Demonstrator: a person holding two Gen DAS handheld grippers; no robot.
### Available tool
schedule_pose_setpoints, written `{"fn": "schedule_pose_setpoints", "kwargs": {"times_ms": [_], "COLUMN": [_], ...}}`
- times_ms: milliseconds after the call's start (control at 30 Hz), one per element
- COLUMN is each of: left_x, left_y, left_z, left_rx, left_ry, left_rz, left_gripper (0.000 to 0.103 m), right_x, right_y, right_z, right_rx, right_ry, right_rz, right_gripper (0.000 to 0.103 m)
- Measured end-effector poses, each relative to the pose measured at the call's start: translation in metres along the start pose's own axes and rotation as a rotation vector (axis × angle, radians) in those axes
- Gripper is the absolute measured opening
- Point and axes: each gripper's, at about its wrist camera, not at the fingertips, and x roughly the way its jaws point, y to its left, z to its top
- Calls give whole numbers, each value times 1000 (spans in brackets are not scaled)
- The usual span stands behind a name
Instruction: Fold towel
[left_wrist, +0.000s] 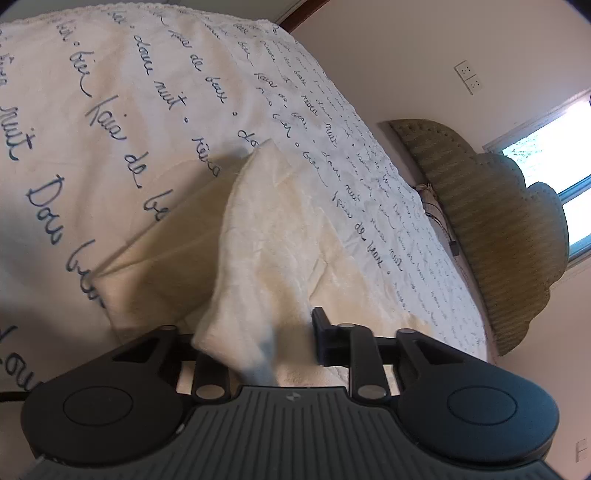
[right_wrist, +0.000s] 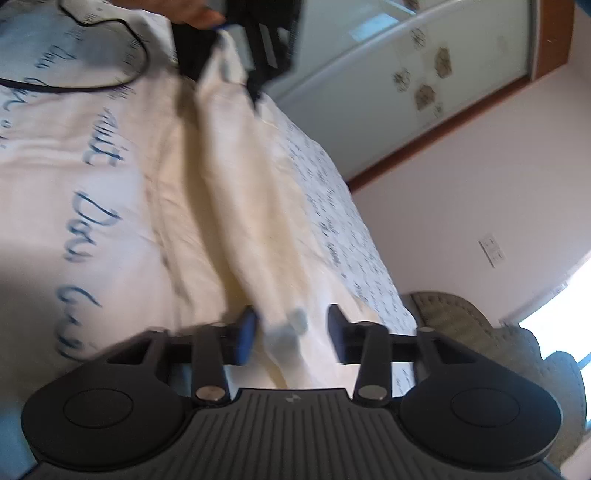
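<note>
A cream towel lies partly raised on the bed. In the left wrist view a thick fold of it rises from between the fingers of my left gripper, which is shut on it. The towel hides the left finger, and the right finger presses its edge. The right wrist view is blurred. It shows the towel running from the left gripper at the top, held by a hand, down to my right gripper. The right gripper is open, with a bluish towel corner loose between its fingers.
The bedspread is white with dark handwritten script. A woven headboard stands at the far end under a window. A black cable lies on the bedspread, and a wardrobe door is behind it.
</note>
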Motion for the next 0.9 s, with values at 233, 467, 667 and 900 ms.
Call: {"fn": "schedule_pose_setpoints", "kwargs": {"times_ms": [233, 467, 667, 900], "left_x": [-8, -10, -17, -4], "left_y": [-10, -17, -14, -20], "left_z": [-10, -9, -5, -29], "left_rx": [154, 236, 323, 484], "left_ry": [-49, -83, -71, -110], "left_rz": [45, 61, 79, 183], "left_gripper": [15, 13, 14, 15], "right_x": [22, 30, -28, -27], "right_y": [-32, -27, -15, 11], "right_z": [-36, -63, -51, -64], "right_rx": [-50, -223, -150, -113], "right_ry": [227, 349, 337, 368], "right_rz": [-162, -133, -79, -95], "right_gripper": [49, 6, 4, 4]}}
